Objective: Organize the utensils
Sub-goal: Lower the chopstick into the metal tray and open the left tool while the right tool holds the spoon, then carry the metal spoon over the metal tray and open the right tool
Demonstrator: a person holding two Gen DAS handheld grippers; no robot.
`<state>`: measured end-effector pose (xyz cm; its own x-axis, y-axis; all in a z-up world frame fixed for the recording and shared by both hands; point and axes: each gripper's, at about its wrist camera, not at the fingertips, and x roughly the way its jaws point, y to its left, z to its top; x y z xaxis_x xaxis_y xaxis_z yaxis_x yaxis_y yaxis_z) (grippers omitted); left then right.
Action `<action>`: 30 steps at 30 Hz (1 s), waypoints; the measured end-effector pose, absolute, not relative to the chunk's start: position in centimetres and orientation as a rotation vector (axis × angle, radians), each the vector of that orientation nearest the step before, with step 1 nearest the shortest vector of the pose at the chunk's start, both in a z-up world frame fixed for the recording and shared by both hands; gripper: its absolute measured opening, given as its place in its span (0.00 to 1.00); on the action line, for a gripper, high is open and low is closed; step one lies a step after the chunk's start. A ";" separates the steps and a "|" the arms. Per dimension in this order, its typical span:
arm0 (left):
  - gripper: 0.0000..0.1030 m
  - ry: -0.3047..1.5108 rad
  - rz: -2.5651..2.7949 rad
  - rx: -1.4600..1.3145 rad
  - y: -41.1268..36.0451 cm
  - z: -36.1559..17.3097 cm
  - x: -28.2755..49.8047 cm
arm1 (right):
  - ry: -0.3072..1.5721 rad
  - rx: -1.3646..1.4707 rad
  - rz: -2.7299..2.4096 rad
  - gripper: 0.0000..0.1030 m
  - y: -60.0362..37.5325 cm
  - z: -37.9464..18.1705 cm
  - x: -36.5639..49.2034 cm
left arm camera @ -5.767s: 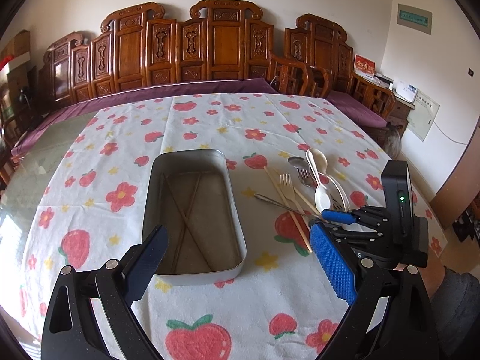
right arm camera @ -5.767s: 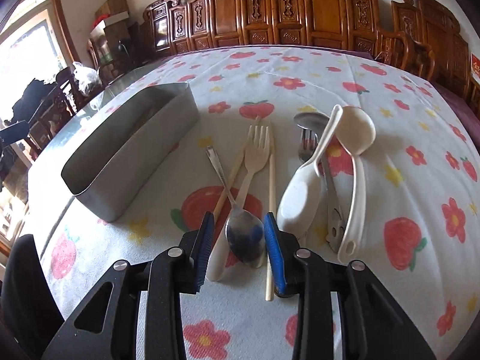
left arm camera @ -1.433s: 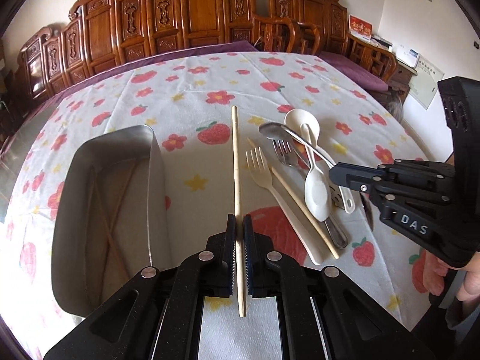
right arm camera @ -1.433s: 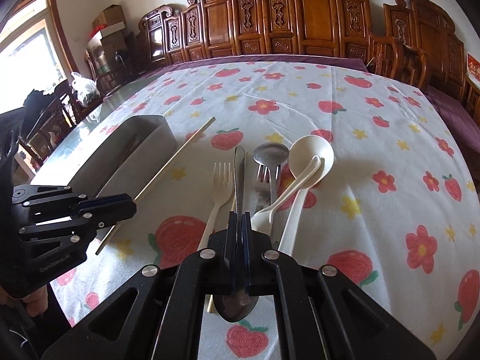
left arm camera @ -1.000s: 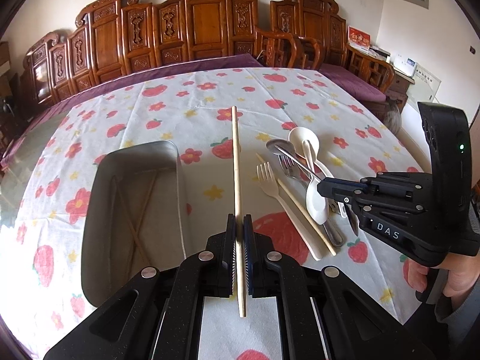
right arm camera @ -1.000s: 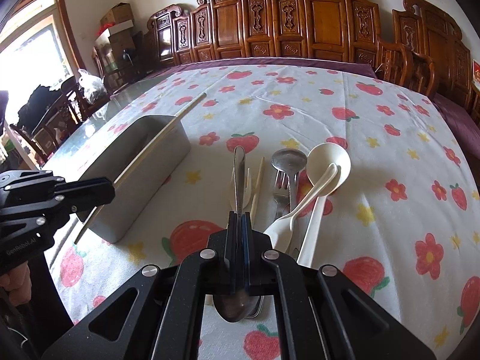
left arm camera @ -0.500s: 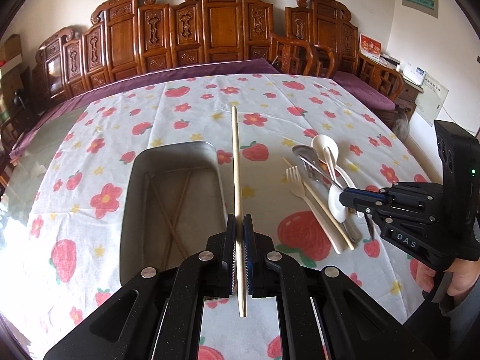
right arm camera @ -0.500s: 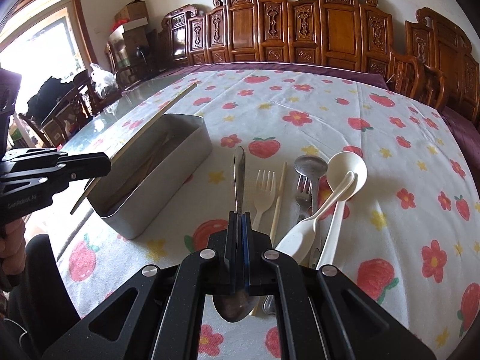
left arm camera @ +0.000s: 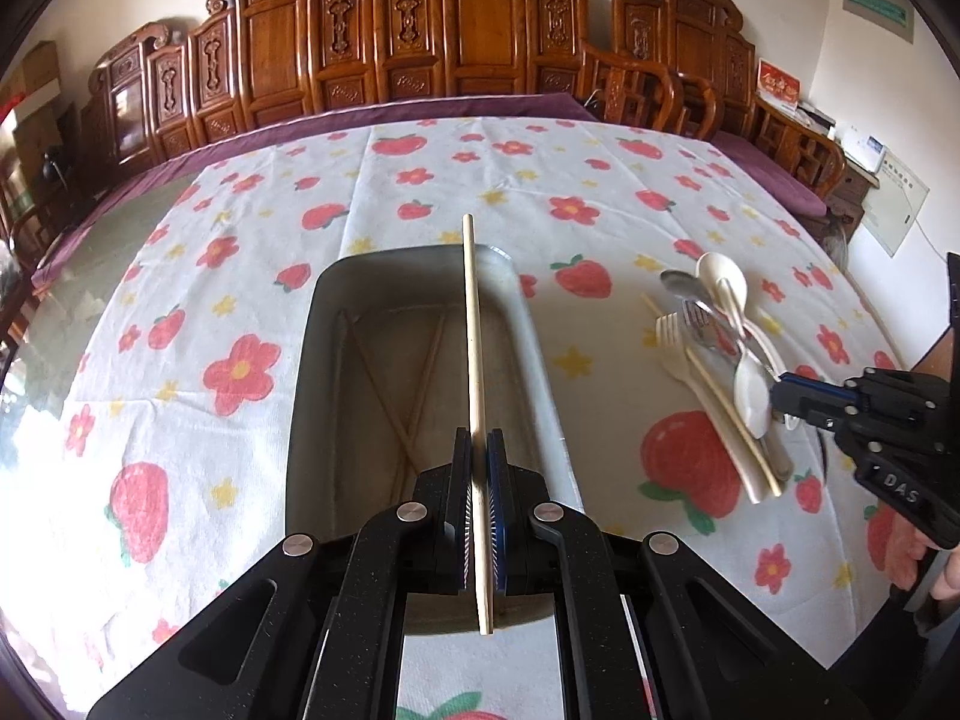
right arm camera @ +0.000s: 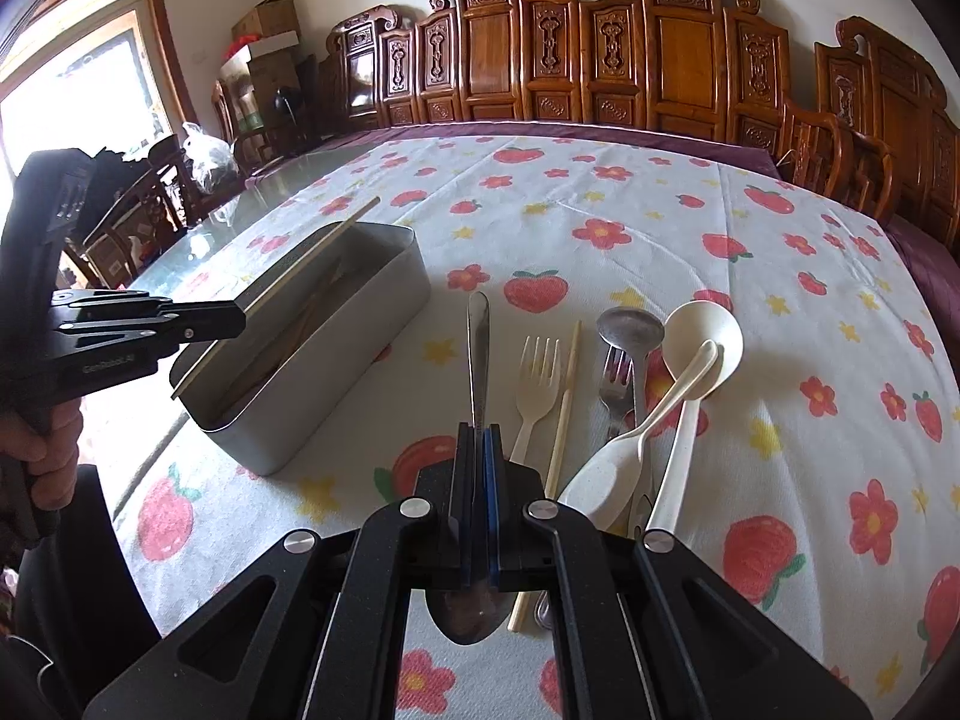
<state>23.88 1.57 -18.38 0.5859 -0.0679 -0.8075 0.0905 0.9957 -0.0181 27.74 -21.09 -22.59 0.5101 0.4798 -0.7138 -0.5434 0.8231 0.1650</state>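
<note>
**Holding a chopstick over the tray, a spoon over the bench**

Gripping a wooden chopstick (left arm camera: 473, 360) in the left claw (left arm camera: 478, 450), jaws closed tight on it near its lower end. Pointing forward along the fingers, above the metal tray (left arm camera: 543, 372) and lined up with its long side, close to the tray's right wall. Lying already on the tray bottom: a few thin wooden sticks (left arm camera: 384, 384), crossed over each other. From the right wrist view, the same chopstick (right arm camera: 312, 255) seen in the air over the tray (right arm camera: 360, 354), slanted along its length.

Pinching a metal spoon (right arm camera: 478, 360) in the right claw (right arm camera: 478, 444), jaws closed on the handle, bowl end toward the camera under the claw, handle end pointing away. Raised above the bench (right arm camera: 780, 360) with its strawberry-and-flower cloth, just beside the tray on its right.

Resting on the cloth to the right of the tray, close together: a cream plastic fork (right arm camera: 536, 384), a second chopstick (right arm camera: 561, 408) just beside it, a metal fork (right arm camera: 615, 384), a metal spoon with round bowl (right arm camera: 630, 327), a cream ladle-shaped spoon (right arm camera: 705, 342) and a cream spoon (right arm camera: 606, 480) laid across it. Standing behind the bench: a row of carved wooden chairs (left arm camera: 468, 36).
</note>
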 end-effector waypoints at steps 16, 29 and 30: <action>0.13 0.961 -0.098 -0.013 3.4 -20.5 25.7 | 0.843 -0.092 0.622 0.04 -19.2 -23.3 27.6; 0.31 0.840 -0.089 -0.049 6.7 -17.1 24.0 | 0.819 -0.078 0.587 0.04 -17.2 -21.6 26.9; 0.34 0.833 -0.085 -0.050 6.9 -16.8 23.9 | 0.819 -0.075 0.587 0.04 -17.0 -21.4 26.9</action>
